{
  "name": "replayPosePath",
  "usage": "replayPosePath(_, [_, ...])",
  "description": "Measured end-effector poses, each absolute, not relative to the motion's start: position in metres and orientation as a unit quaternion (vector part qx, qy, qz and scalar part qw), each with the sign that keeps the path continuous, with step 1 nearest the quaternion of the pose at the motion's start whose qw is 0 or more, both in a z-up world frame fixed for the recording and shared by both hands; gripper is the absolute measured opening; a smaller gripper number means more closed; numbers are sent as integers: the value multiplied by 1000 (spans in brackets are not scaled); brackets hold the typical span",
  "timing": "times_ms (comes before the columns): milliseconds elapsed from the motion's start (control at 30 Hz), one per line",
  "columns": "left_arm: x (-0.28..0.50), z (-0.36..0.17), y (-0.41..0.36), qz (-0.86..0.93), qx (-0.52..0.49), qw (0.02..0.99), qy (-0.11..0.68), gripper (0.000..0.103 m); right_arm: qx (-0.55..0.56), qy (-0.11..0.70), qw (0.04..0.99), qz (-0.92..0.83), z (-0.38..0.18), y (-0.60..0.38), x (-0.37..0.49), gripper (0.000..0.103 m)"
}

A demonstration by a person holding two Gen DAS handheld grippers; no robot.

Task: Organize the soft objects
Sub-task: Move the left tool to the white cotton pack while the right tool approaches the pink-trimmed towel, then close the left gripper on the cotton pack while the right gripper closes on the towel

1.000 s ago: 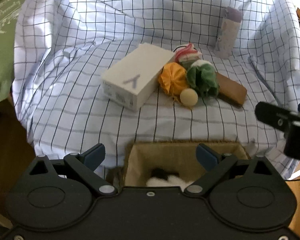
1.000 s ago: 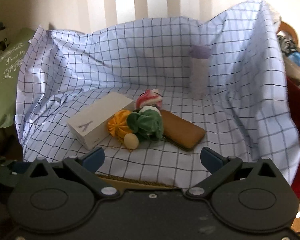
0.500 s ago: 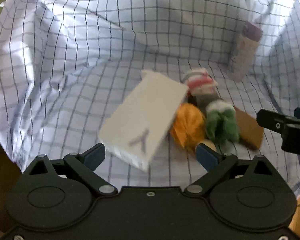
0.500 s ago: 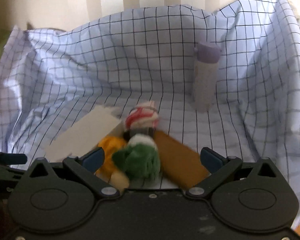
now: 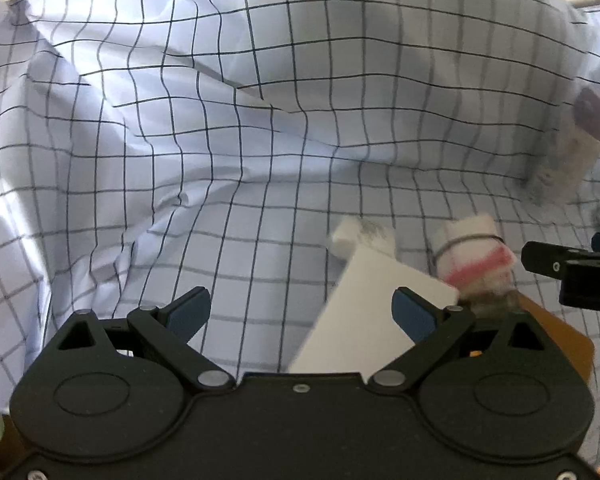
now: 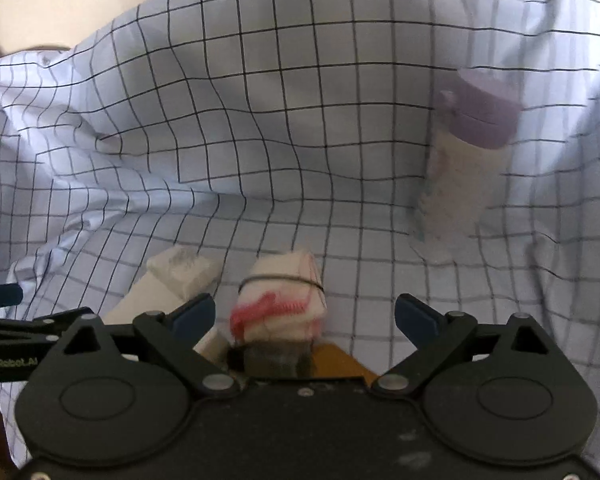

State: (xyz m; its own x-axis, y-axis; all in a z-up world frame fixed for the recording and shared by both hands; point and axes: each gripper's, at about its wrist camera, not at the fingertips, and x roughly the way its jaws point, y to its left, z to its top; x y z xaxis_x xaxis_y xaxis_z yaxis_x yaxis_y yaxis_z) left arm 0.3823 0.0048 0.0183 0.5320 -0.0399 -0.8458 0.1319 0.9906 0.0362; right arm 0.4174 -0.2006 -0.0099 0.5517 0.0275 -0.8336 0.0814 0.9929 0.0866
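Right wrist: gripper point(image 6: 305, 316) (agape) over rolled sock point(image 6: 280, 300).

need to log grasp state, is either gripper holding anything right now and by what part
Nothing is held. The left gripper is open with the white box only partly between its fingers; the right gripper is open around the red-and-white soft toy, not clamped.

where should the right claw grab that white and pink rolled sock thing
Grip the white and pink bundle across its upper half, near the dark band, coming straight in from the front. It sits between the open right claw. The white box crowds its left and the brown case lies below, so stay high.
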Motion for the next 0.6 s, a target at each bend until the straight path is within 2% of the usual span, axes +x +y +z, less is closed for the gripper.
replayPosePath(267, [421,3,5,-29,61,870,489,94,39,510,859,-15,-47,-189,470,97])
replayPosePath(533, [441,-10,7,-23,50,865,498,94,15,537,843,-6,-82,-175,485,97])
replayPosePath(600, [445,-12,5,-26,51,864,501,94,6,543,840,-6,-88,-173,486,94])
